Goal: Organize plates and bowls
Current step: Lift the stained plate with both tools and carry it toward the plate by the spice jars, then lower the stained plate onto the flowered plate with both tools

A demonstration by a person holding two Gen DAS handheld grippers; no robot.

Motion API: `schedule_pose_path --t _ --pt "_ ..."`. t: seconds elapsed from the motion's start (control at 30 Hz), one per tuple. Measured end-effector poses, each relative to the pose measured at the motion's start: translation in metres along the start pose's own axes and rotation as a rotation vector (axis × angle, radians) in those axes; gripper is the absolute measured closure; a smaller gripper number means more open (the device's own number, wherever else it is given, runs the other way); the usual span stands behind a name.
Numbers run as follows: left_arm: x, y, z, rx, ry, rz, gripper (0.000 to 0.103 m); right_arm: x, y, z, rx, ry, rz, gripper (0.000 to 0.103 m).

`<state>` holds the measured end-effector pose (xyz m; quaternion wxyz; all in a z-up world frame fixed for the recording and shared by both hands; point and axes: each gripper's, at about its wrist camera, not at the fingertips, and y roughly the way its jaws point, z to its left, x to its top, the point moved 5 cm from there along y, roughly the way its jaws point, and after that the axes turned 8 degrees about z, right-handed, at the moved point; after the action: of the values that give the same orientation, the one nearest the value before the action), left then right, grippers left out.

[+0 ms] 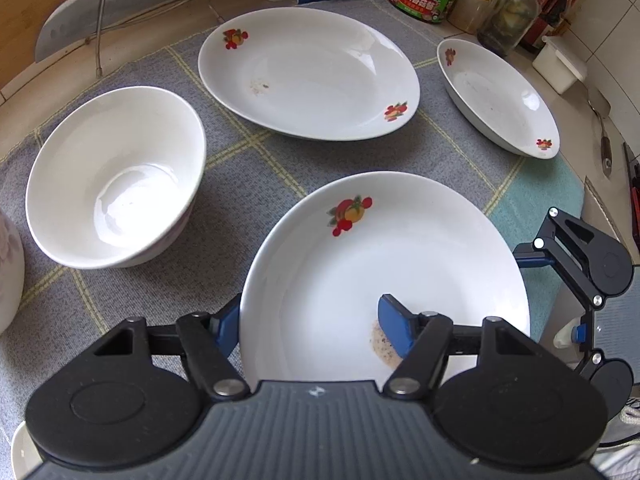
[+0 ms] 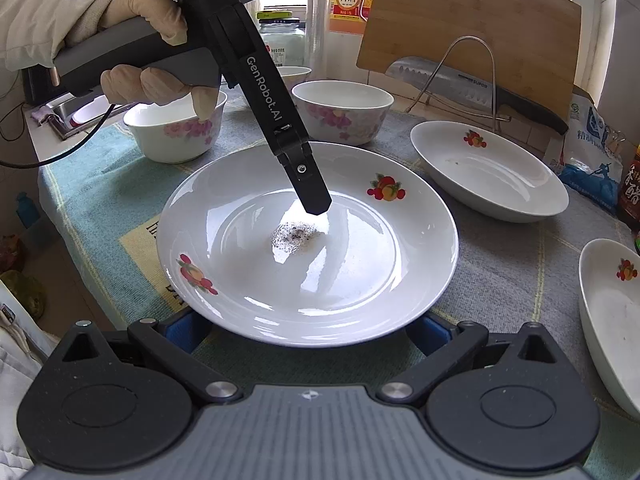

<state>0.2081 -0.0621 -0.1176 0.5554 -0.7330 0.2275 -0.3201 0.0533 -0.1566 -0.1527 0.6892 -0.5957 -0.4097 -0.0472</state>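
Plates and bowls sit apart, unstacked, on the table (image 1: pixel 256 168) — nothing sorted yet — while the left gripper (image 1: pixel 316 320), unclenched, straddles the rim of the near plate (image 1: pixel 400 248) at lower centre; right gripper (image 2: pixel 308 334) open.

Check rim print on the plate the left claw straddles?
Red-and-orange fruit motifs on white plate; clearest in right wrist view.

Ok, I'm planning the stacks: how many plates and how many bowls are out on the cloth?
Fruit-print plates: 3
Flowered bowls: 2
Total: 5, plus a likely third bowl, mostly hidden behind.
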Motion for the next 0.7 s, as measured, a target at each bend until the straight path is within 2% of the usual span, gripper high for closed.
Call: schedule_pose_path --t 0.1,0.23,0.47,0.7 --pt "0.001 0.0 -0.001 0.0 0.026 0.024 0.036 0.0 0.001 -0.001 0.001 0.001 0.001 0.0" --pt "0.002 -0.001 0.002 0.006 0.031 0.038 0.044 0.001 0.001 0.0 0.002 0.006 0.005 0.0" --pt "0.003 -0.003 -0.001 -0.001 0.047 0.043 0.044 0.002 -0.001 -0.001 0.007 0.018 0.018 0.0" --pt "0.011 -0.014 -0.014 -0.005 0.06 0.014 0.044 0.003 -0.018 -0.01 0.0 0.01 0.019 0.0"
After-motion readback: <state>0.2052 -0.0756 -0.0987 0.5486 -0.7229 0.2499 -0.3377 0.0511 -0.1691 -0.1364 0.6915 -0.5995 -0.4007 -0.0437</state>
